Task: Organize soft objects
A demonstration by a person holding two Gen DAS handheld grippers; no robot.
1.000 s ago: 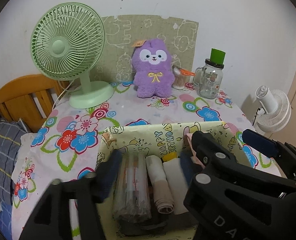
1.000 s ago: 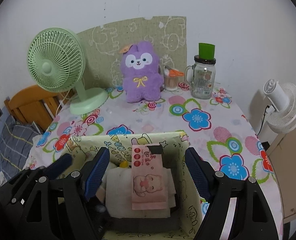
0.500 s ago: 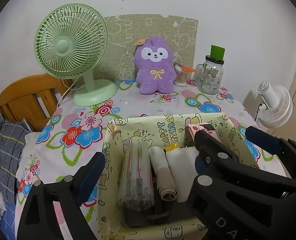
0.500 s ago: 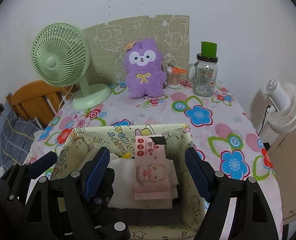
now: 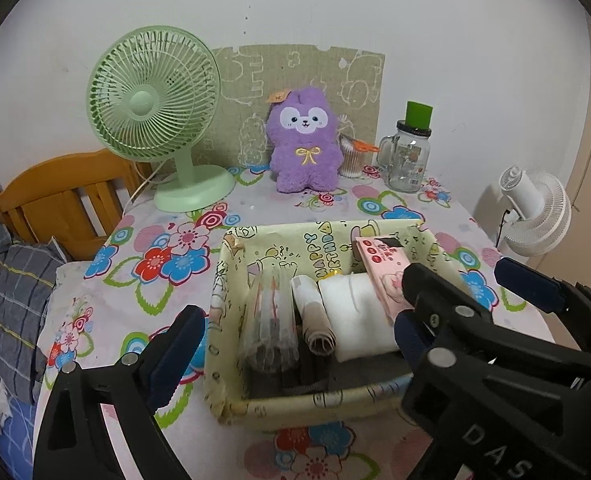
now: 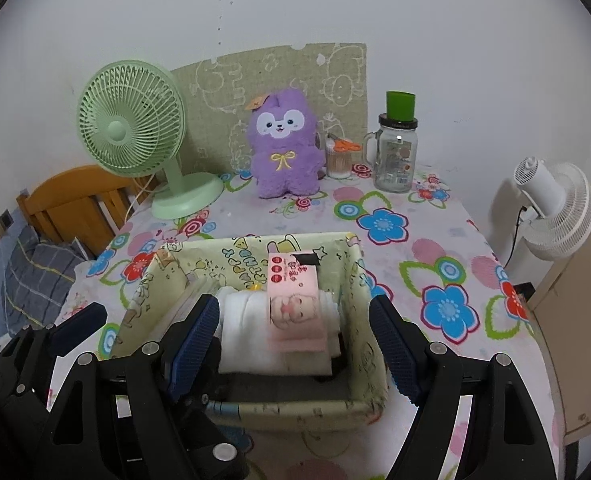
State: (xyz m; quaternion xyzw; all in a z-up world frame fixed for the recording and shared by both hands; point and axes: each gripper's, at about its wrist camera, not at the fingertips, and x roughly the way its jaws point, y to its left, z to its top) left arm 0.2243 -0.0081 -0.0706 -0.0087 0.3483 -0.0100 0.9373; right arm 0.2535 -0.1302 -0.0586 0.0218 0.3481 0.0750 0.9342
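A yellow cartoon-print fabric box (image 5: 315, 404) (image 6: 359, 280) stands on the floral table. It holds a pink tissue pack (image 5: 379, 268) (image 6: 295, 304), a white folded towel (image 5: 355, 312) (image 6: 247, 328), a rolled cloth (image 5: 315, 320) and a clear plastic pack (image 5: 271, 320). A purple plush toy (image 5: 303, 144) (image 6: 283, 144) sits upright at the back. My left gripper (image 5: 291, 344) is open and empty above the box's near side. My right gripper (image 6: 295, 344) is open and empty, its fingers either side of the towel and tissue pack.
A green desk fan (image 5: 155, 104) (image 6: 131, 128) stands back left. A glass jar with green lid (image 5: 407, 156) (image 6: 395, 156) and a cotton-swab cup (image 6: 339, 156) stand back right. A white fan (image 6: 555, 208) is off the table's right edge. A wooden bed frame (image 5: 59, 196) is at left.
Both grippers have drawn back and up from the box, so more of the box and table shows. The left gripper has opened wider. The box's contents have not moved.
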